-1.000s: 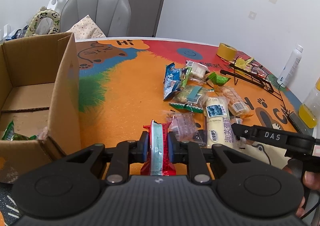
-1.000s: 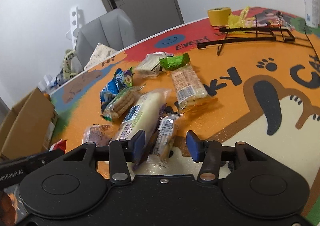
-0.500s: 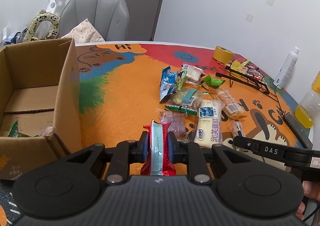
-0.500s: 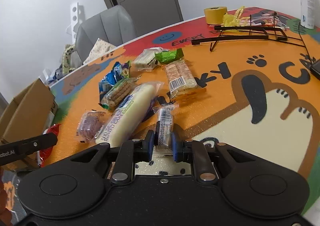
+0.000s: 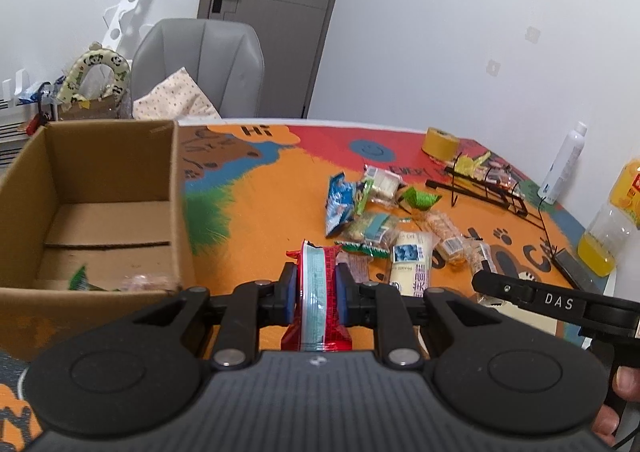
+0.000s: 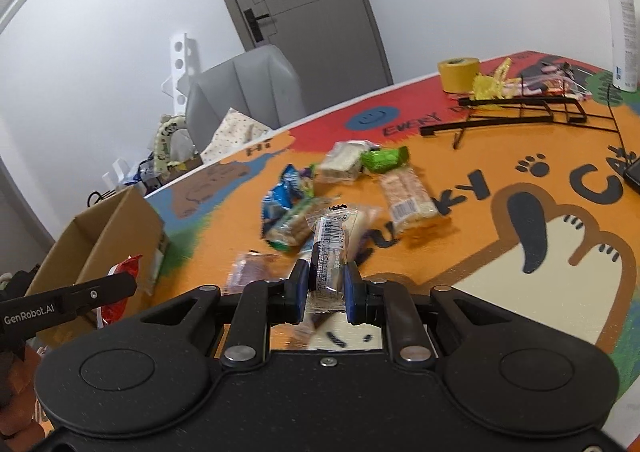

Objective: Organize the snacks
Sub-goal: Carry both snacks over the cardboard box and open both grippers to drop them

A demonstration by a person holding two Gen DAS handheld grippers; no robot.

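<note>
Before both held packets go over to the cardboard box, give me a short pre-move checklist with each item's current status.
1. Left gripper shut on the red snack packet: ok.
2. Right gripper shut on the clear barcode packet: ok.
3. Both packets lifted off the cartoon table mat: the clear one looks clear of the pile; cannot tell for the red one.
4. Cardboard box open on top with room inside: ok, only a green packet and little else near its front wall.
5. Path from grippers to box free of obstacles: ok.
6. Grip depth on the clear packet: cannot tell, its lower end is blurred.
</note>
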